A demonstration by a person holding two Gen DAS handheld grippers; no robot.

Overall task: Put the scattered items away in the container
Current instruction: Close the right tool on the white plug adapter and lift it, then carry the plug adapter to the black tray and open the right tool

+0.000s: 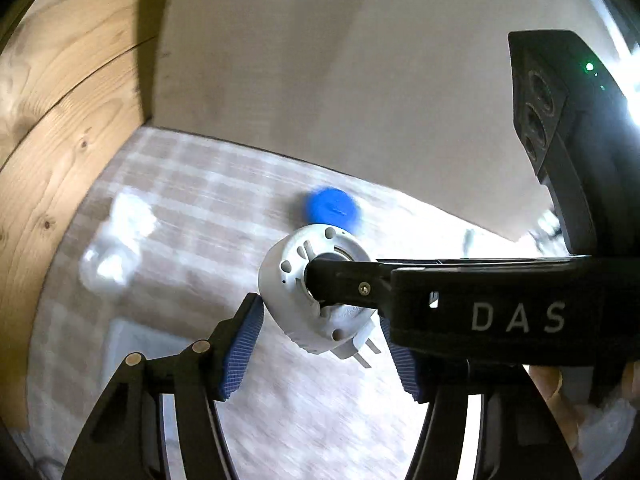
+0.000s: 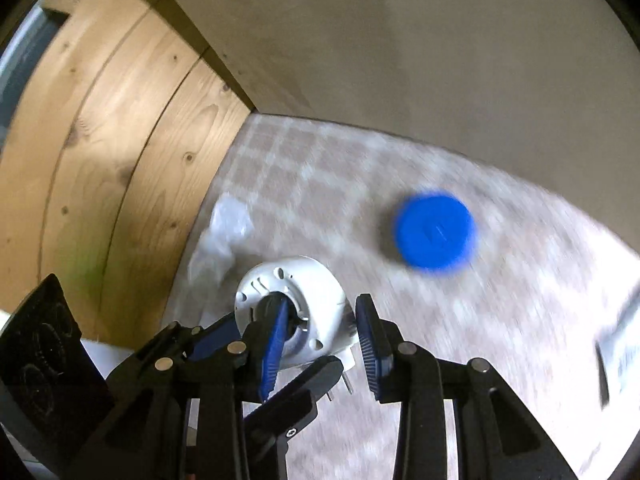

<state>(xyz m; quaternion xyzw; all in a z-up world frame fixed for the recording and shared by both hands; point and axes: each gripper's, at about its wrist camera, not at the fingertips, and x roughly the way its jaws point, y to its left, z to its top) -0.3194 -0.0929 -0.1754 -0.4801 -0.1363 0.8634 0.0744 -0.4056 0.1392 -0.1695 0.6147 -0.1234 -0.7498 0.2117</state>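
Observation:
A white round plug adapter (image 1: 304,292) with metal prongs hangs above the checked tablecloth (image 1: 200,216). In the left wrist view it sits between my left gripper's (image 1: 320,344) blue pads, which stand close on both sides. My right gripper's black finger (image 1: 348,284) crosses in from the right, its tip inside the adapter's central socket. In the right wrist view the right gripper (image 2: 324,344) has one blue pad (image 2: 276,344) in the socket of the adapter (image 2: 316,300) and the other outside its rim. A blue round lid (image 2: 436,232) lies on the cloth beyond.
A crumpled clear plastic wrapper (image 2: 224,236) lies at the left by the wooden wall (image 2: 120,140). A beige wall (image 1: 360,80) rises behind the table. A pale flat container (image 1: 132,356) shows low left in the left wrist view. Both views are motion-blurred.

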